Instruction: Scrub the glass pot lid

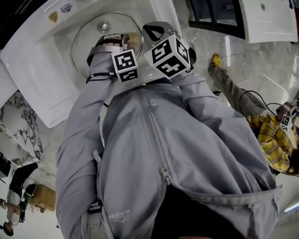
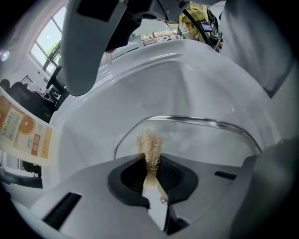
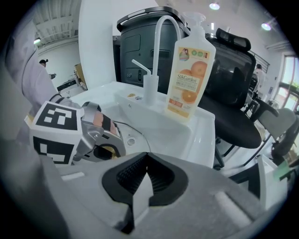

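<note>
Head view: white sink [image 1: 30, 63] seen from above, glass lid [image 1: 84, 42] laid flat in basin. Soap bottle [image 3: 189, 79] and faucet [image 3: 150, 88] stood on back ledge. Left gripper [image 2: 152, 161] clamped on small fibre scrubber [image 2: 149, 142], tuft held at lid near rim, contact unclear. Right gripper [image 3: 142, 175] jaws pressed together, nothing between. Step judged: scrubbing of lid surface. Next: tuft to be pressed on glass and rubbed across; lid may slide, steadying needed.
</note>
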The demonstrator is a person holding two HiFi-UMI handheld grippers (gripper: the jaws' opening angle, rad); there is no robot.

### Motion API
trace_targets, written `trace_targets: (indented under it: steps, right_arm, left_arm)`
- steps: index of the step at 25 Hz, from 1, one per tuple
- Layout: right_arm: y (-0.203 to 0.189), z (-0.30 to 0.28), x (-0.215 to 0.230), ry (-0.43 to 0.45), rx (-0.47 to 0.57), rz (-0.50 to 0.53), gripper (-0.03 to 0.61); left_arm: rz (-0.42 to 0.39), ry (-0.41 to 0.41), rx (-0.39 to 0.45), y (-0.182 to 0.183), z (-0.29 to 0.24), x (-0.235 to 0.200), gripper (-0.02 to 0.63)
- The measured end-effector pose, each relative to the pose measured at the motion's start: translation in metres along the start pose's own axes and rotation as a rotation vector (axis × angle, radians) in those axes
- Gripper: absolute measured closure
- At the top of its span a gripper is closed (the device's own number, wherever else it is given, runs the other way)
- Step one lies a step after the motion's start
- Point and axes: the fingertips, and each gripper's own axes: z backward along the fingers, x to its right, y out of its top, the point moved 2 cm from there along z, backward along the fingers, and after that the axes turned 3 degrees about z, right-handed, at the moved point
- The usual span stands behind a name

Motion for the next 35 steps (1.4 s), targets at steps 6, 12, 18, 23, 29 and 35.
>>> trace_targets:
  steps: [6, 12, 18, 23, 29, 35]
  right_arm:
    - [0.002, 0.009, -0.009, -0.003, 0.016, 0.015, 0.574]
    - [0.008, 0.021, -0.021, 0.001, 0.033, 0.037, 0.574]
    - [0.012, 0.028, -0.027, 0.007, 0.050, 0.064, 0.574]
    - [0.018, 0.033, -0.031, 0.015, 0.065, 0.100, 0.574]
    - [0.012, 0.039, -0.037, 0.030, 0.056, 0.144, 0.574]
    - [0.003, 0.042, -0.042, 0.058, 0.035, 0.229, 0.574]
  left_arm:
    - [-0.015, -0.048, 0.017, 0.005, 0.018, 0.019, 0.577]
    - [-0.017, -0.086, 0.011, 0.001, 0.037, 0.037, 0.577]
    - [0.024, -0.119, -0.002, -0.008, 0.054, 0.054, 0.577]
    - [0.051, -0.132, -0.046, -0.025, 0.066, 0.061, 0.577]
    - [0.092, -0.126, -0.104, -0.049, 0.078, 0.070, 0.577]
    - [0.272, -0.047, -0.140, -0.083, 0.095, 0.061, 0.577]
